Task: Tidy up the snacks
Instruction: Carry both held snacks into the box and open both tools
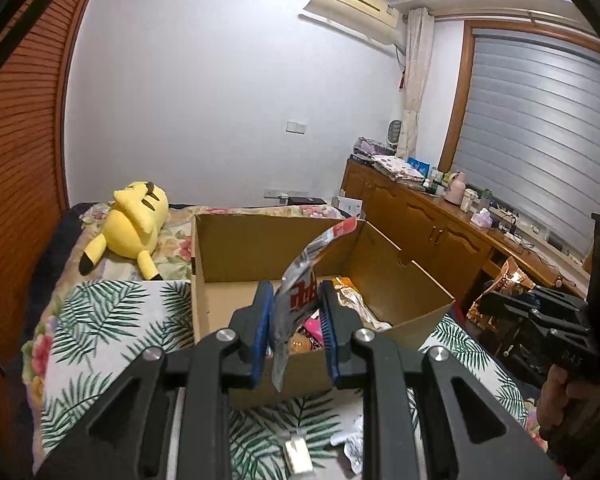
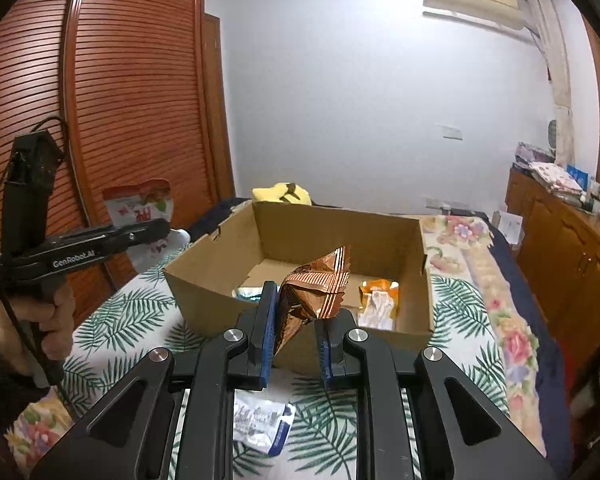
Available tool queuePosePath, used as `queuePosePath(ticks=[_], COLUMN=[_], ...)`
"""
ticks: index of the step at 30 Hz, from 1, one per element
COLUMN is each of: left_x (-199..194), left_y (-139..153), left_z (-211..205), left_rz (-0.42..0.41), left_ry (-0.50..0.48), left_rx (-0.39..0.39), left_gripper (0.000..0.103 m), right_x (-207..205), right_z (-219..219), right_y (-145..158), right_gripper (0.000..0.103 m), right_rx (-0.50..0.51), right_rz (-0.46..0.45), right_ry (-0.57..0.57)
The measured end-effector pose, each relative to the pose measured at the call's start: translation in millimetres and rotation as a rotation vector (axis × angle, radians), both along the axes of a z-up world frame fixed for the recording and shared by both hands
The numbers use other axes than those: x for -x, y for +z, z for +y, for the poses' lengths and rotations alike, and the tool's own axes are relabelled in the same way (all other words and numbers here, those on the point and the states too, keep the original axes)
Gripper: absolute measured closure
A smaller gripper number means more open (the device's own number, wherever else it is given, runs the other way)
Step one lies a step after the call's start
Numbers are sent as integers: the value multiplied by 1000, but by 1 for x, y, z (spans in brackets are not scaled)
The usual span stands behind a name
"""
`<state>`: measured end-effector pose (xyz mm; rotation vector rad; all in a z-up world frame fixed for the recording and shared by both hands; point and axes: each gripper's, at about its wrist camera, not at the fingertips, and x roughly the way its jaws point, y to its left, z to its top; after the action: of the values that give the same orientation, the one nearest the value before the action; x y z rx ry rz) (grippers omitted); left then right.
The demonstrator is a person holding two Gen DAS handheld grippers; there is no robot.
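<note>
Two clamped snack packets [image 1: 296, 300] [image 2: 312, 292] above open box [image 2: 300, 236].

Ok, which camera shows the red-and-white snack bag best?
Right wrist view: the red-and-white bag faces the camera, clamped in the left gripper. Left wrist view shows the bag nearly edge-on between the pads.

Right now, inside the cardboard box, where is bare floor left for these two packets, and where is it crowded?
The cardboard box has bare floor along its far wall and far-left corner. The near side is crowded: an orange packet near right, a silver-blue packet near left. The left tongs grip a silver-red packet; the right tongs grip a copper packet.
</note>
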<state>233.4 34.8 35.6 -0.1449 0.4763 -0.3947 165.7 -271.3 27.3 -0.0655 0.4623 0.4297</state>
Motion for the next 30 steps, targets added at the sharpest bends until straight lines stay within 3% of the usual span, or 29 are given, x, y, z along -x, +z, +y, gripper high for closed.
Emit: queuePosePath(ticks=[17,23,30], left_x=[-88,-116,-122], left_y=[-35,-51,-55], left_z=[-13,-18,-22], left_rz=[-2,47,74], left_ry=[-37,-45,-26], left_rx=[-41,-93,-117], left_gripper=[83,83,82], right_x=[-100,-127,-144], right_z=[12,12,9], right_y=[-36,-48,-61], right_gripper=[88,87,87], right_rx=[0,-11,-40], right_rz=[15,53,123], right_ry=[20,24,29])
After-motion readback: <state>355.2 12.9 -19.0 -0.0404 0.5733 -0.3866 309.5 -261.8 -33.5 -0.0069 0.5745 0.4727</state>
